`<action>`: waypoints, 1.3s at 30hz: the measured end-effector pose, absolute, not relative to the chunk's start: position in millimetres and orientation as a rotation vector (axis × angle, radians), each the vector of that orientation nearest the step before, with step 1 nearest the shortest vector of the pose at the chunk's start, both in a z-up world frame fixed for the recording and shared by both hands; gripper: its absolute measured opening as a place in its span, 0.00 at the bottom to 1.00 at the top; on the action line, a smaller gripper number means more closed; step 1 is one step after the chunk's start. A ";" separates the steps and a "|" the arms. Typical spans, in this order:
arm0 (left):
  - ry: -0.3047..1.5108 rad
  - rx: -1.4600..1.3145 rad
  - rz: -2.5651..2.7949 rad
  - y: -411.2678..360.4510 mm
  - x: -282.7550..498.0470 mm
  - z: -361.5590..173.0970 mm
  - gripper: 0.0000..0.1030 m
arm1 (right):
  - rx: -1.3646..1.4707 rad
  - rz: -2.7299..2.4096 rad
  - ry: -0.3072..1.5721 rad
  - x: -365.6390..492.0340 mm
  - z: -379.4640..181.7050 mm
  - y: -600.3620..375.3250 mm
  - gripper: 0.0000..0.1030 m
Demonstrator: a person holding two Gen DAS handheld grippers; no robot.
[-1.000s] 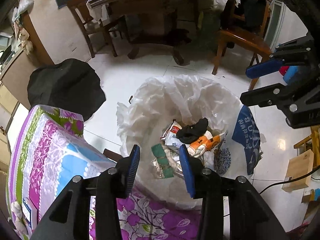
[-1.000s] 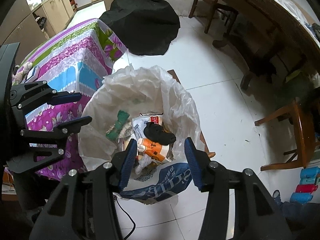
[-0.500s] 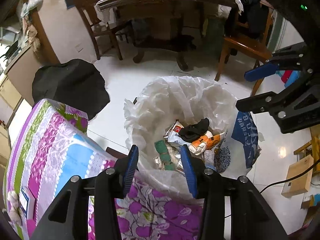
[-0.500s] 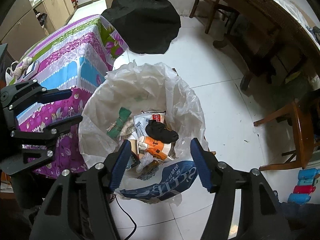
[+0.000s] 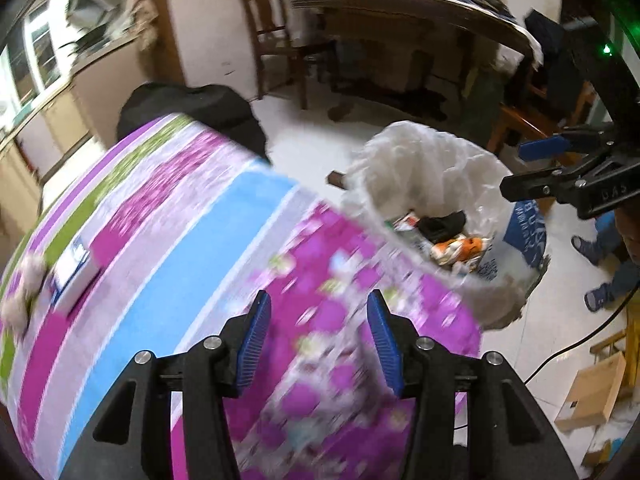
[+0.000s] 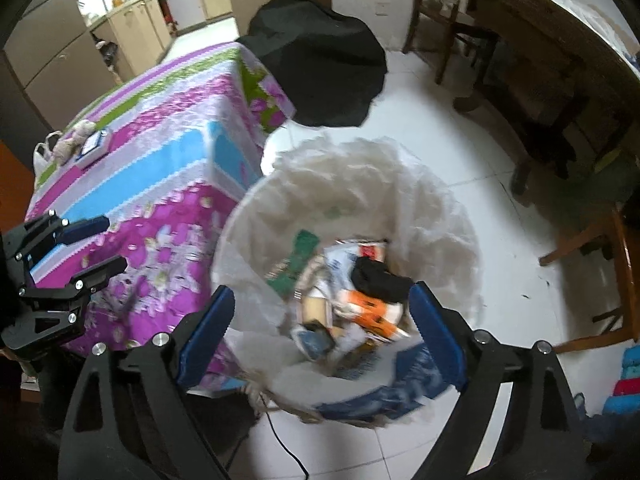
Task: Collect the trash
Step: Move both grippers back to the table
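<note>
Trash bin (image 5: 436,216) with white liner sits on floor right of center in left wrist view, just beside the table with a floral cloth (image 5: 180,248); near rim cut off behind the cloth edge, contents only partly seen: black crumpled item (image 5: 444,222), orange wrapper (image 5: 460,246). Cloth heavily blurred, pattern hard to read. Left gripper (image 5: 318,338) above the cloth, jaws spread apart, nothing between them. Right gripper (image 5: 548,164) enters at right edge, body cropped. Small box (image 5: 74,276) on cloth at left, smeared. Right wrist view: bin (image 6: 440,216) directly below right gripper (image 6: 320,334), jaws wide apart, holding nothing. Trash inside blurred: black item (image 6: 380,280), orange wrapper (image 6: 372,312), green packet (image 6: 300,260); rest unreadable. Blue printed bag (image 6: 400,388) at near rim, text illegible. Left gripper (image 6: 94,246) at left edge over cloth (image 6: 160,168), released. Black cover (image 6: 320,68) on floor beyond the table.
</note>
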State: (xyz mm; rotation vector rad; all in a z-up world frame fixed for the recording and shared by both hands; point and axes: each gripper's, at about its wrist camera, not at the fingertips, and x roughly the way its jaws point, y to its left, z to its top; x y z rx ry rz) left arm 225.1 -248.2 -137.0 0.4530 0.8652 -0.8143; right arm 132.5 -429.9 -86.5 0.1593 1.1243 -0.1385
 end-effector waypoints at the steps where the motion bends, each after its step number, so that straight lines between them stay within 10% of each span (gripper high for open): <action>1: 0.865 0.439 -0.800 -234.5 225.0 -137.2 0.50 | 0.160 -0.126 1.119 134.8 -86.4 -423.7 0.87; 39: 0.830 0.320 -0.379 21.2 273.6 -136.0 0.68 | -0.357 0.538 0.882 323.5 -99.2 -166.9 0.90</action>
